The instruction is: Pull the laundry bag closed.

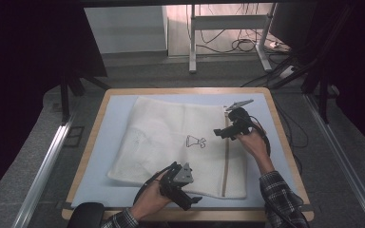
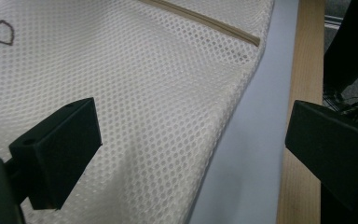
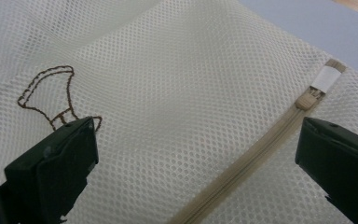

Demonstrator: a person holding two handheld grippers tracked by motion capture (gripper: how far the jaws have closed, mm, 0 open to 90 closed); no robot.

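Right gripper (image 1: 224,131) hangs wide open above the zip (image 3: 242,168), holding nothing; left gripper (image 1: 186,197) gapes at the near edge. The mesh bag (image 1: 171,142) lies flat, zipped shut.

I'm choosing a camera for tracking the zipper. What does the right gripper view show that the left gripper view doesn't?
Right gripper view: the zipper pull beside a white tab, and the whole embroidered outline.
Left gripper view: the table's wooden edge and the bag's corner where the zipper tape ends.
Both: the white mesh laundry bag, blue mat, and wide-open jaws.
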